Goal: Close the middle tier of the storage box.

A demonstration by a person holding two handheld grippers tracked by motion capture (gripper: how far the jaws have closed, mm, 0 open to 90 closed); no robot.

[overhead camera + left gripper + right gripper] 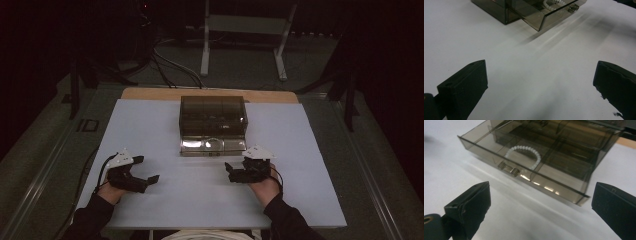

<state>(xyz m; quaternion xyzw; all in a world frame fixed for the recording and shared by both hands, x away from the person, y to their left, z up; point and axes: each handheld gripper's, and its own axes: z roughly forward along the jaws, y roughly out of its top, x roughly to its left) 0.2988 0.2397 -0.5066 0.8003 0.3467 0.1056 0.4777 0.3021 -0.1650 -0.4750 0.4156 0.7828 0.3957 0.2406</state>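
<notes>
Since your right tool (pixel 239 172) sits just in front of the pulled-out drawer (pixel 524 170), that's the hand to go with. The drawer sticks out of the smoky plastic box (pixel 213 114) toward you, and its long front edge runs side to side across the bench (pixel 165 200), so from your right tool it's basically straight ahead and a touch to the left. The little handle (pixel 509 168) sits mid-front, and the white bead bracelet (pixel 525 155) lies in the compartment right behind it. Your left tool (pixel 147 170) is well apart from the box, off to the left, so it'd have to cross over. Both tools have their jaws spread wide with nothing in them. The deeper compartments look like they might hold something dark, but honestly the tinted plastic makes it hard to tell.
</notes>
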